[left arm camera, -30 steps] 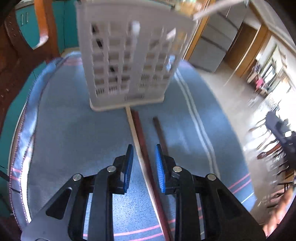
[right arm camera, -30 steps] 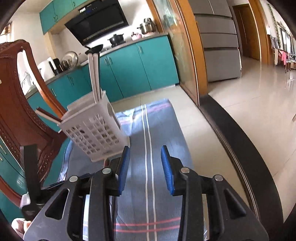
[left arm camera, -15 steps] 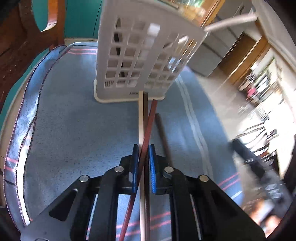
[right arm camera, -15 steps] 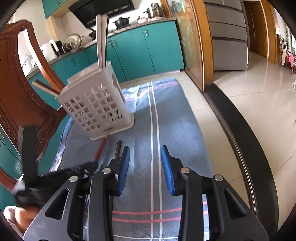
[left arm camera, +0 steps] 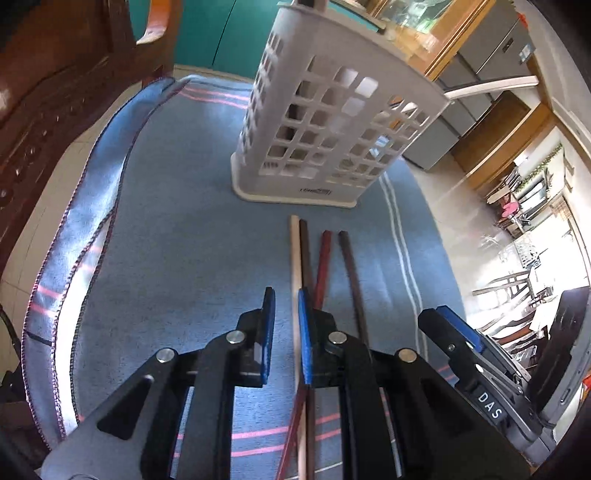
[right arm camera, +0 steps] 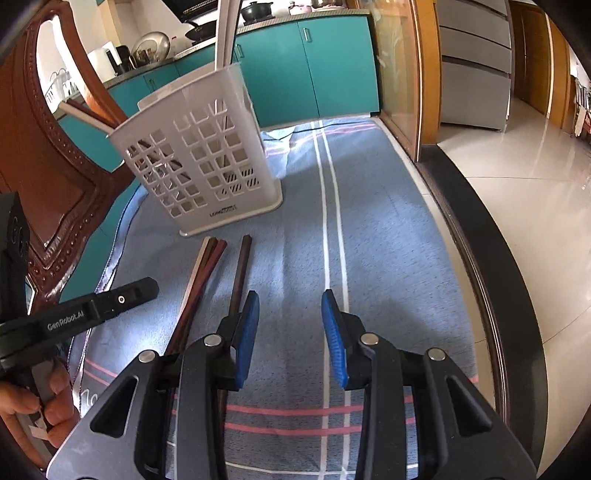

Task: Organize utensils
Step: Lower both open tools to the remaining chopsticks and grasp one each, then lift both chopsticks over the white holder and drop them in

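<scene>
Several chopsticks lie side by side on the blue cloth (left arm camera: 166,258) before a white lattice basket (left arm camera: 332,129): a pale one (left arm camera: 294,251), a brown one (left arm camera: 303,251), a red one (left arm camera: 324,258) and a dark one (left arm camera: 349,266). My left gripper (left arm camera: 285,295) hovers over them, jaws drawn to a narrow slit with only cloth and the pale stick's edge showing in it; nothing is pinched. The red stick runs under its right finger. My right gripper (right arm camera: 289,299) stands open over bare cloth, the dark chopstick (right arm camera: 242,269) passing beneath its left finger. The basket (right arm camera: 199,158) holds white handles (right arm camera: 225,33).
A carved wooden chair (right arm camera: 44,147) rises left of the table, close behind the basket. The table's dark edge (right arm camera: 491,258) runs down the right, with tiled floor beyond. A hand (right arm camera: 22,406) holds the left tool at the lower left. Teal cabinets stand behind.
The left jaws went from wide apart to nearly together; half a second ago they pinched the red chopstick, which now lies right of the pads. The right gripper sank closer to the cloth.
</scene>
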Available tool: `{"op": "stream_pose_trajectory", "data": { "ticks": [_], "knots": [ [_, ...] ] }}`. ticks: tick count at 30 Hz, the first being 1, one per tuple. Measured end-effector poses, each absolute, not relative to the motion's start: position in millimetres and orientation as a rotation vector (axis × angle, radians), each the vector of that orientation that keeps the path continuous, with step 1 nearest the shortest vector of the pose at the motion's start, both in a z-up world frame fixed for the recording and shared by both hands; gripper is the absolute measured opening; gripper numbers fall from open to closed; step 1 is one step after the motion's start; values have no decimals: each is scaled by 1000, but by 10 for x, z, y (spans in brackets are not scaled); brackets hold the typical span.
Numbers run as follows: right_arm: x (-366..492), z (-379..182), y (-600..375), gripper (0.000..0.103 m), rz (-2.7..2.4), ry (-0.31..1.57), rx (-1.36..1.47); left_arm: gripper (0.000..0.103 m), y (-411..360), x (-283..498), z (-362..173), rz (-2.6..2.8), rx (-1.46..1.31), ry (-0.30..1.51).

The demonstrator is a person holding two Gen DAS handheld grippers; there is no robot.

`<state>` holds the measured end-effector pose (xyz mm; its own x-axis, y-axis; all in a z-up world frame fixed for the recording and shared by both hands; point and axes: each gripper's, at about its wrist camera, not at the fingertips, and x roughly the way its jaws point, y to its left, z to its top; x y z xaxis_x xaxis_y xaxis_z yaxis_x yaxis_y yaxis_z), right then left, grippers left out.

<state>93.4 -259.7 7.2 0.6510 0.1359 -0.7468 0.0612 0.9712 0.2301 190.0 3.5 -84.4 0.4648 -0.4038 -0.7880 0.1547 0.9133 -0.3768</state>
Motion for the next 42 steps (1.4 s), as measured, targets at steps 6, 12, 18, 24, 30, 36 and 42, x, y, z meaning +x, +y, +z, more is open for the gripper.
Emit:
{"op": "stream_pose_trajectory", "data": {
  "ticks": [6, 12, 18, 24, 30, 36, 42],
  "knots": [
    [1025, 37, -2432, 35, 119, 906, 236, 16, 97, 1930, -911, -293, -258, 1055],
    [1303, -146, -2096, 35, 126, 1008, 88, 28, 143, 1909, -896, -312, -267, 1060],
    [1320, -192, -2223, 13, 56, 1017, 78, 36, -61, 1868, -924, -380, -198, 1076],
    [1225, -175, -2538, 13, 27, 1025, 133, 36, -284, 1837, -1004, -391, -100, 1086],
    [1189, -195, -2539, 13, 25, 1012, 129, 7, -192, 1854, -972, -364, -118, 1055],
    [1195, -207, -2491, 13, 17, 1008, 117, 7, 110, 1949, -974, -256, -171, 1072],
    [1255, -204, -2489, 14, 12, 1023, 107, 23, 169, 2070, -972, -242, -169, 1080]
  ]
}}
